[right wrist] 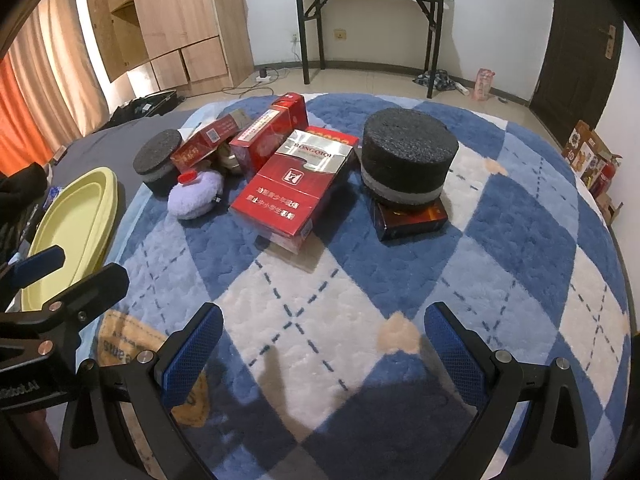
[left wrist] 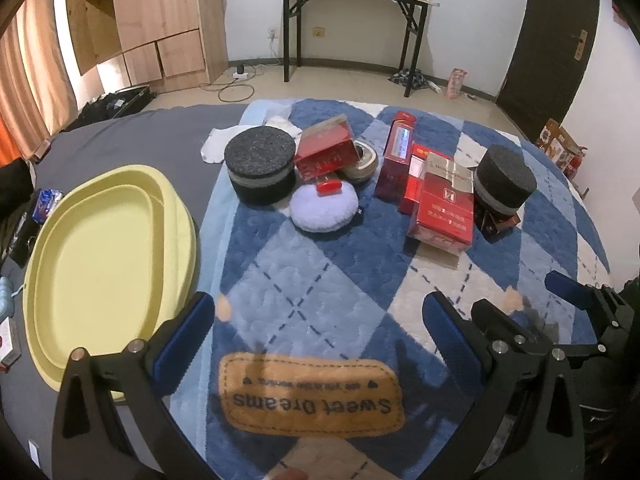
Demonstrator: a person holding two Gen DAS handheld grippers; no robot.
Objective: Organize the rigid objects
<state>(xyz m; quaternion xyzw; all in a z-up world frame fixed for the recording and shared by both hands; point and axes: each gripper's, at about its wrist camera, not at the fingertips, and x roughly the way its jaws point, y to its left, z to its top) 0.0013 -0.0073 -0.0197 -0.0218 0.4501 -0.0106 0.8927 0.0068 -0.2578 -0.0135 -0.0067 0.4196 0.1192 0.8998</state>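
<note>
Right wrist view: right gripper (right wrist: pixel 323 344) hovers over the checked blanket (right wrist: pixel 520 264), jaws wide apart, nothing between them. Straight ahead of it, and the nearest item, lies the big red carton (right wrist: pixel 294 190). It is flat on its broad face, long axis running from near-left to far-right, slightly skewed to the gripper's forward line. Just right of the carton sits a black foam cylinder (right wrist: pixel 408 160), resting on a small dark box (right wrist: pixel 412 216); the two are touching, and the carton is close beside but looks apart from them. Further back-left is a clutter of smaller red boxes (right wrist: pixel 272 136), a lilac puff (right wrist: pixel 194 196) and a second foam cylinder (right wrist: pixel 158 164). Left wrist view: left gripper (left wrist: pixel 318 320) also spread open and empty, sitting beside the yellow tray (left wrist: pixel 100 264), which lies on its left at the blanket edge and holds nothing. From this side the carton (left wrist: pixel 442 204) is ahead and to the right, well apart from the tray. My read: the right side is nearer the carton and better lined up; the jaws would need to close across its short width, so a small wrist twist to square up with the long axis. The tray looks like the drop target, far to the left, so a cross-body carry or a handover seems likely. Risk: nudging the foam cylinder off its box.
</note>
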